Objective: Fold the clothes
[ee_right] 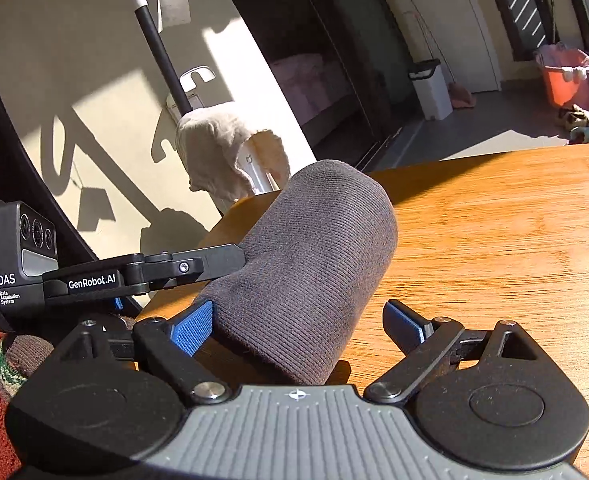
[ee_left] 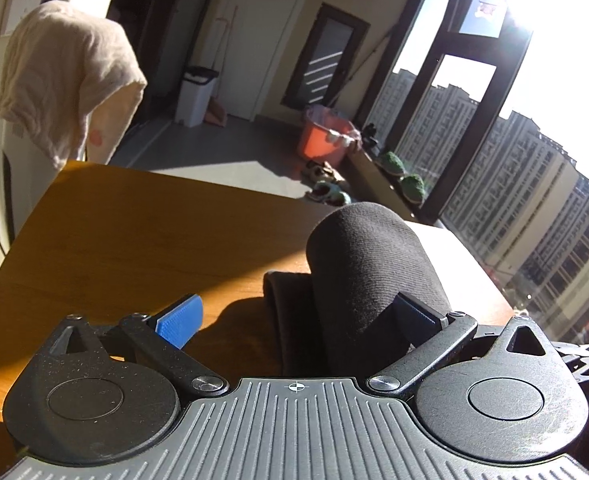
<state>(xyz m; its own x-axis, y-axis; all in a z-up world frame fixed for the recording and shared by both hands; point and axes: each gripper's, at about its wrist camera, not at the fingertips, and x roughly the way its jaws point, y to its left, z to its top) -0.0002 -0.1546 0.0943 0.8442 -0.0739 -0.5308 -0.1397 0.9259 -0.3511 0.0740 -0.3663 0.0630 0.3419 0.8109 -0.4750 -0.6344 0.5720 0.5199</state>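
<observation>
On the wooden table (ee_right: 494, 240), a rolled dark garment (ee_right: 306, 264) lies between both open grippers (ee_left: 298, 316) (ee_right: 306, 324).

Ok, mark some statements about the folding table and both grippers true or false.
1. The dark garment sits on a wooden table. True.
2. The right gripper has its fingers shut tight on the garment. False: the fingers are spread, with the garment between them.
3. A pale cloth hangs draped beyond the table's far edge. True.
4. The bucket on the floor is blue. False: it is orange-red.
5. The left gripper has its fingers open. True.
</observation>
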